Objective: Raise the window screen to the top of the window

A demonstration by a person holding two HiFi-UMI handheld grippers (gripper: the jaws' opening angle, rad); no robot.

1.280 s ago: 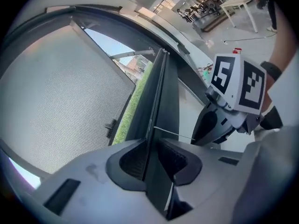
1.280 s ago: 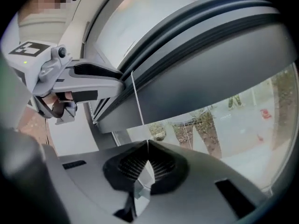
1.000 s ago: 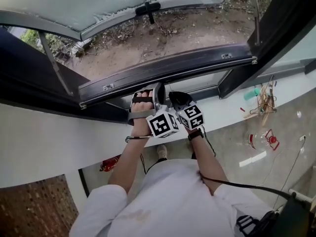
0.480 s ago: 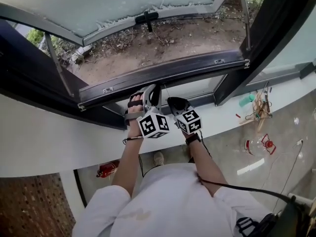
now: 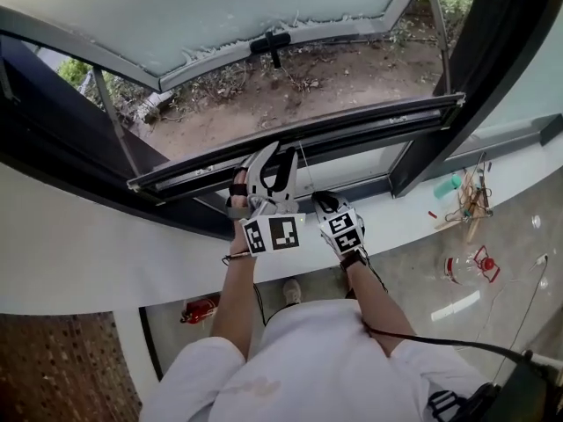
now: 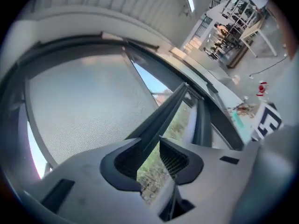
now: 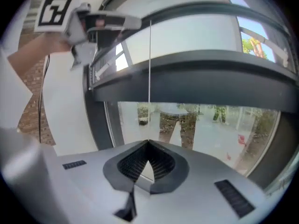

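Observation:
The window screen's dark bottom rail point(image 5: 352, 126) slants across the open window, with grey mesh point(image 6: 84, 111) above it. My left gripper point(image 5: 274, 152) reaches up to the rail. Its jaws stand apart with the rail point(image 6: 173, 106) running between them, against the left pad; greenery shows in the gap by the right pad. My right gripper point(image 5: 322, 202) sits lower, just above the sill, and is shut on a thin pull cord point(image 7: 150, 78) that drops straight from the rail into its pads point(image 7: 135, 164). The cord point(image 5: 304, 170) shows faintly in the head view.
A glass sash point(image 5: 220, 16) with a black handle point(image 5: 268, 42) swings outward above bare ground. The white sill point(image 5: 88, 253) runs below the frame. On the floor at right lie wire hangers point(image 5: 471, 196) and a red-capped bottle point(image 5: 471, 262). A black cable trails from my right arm.
My left gripper has risen and rolled, and the screen rail has gone up with it. My right gripper has dropped a little toward the sill, still shut.

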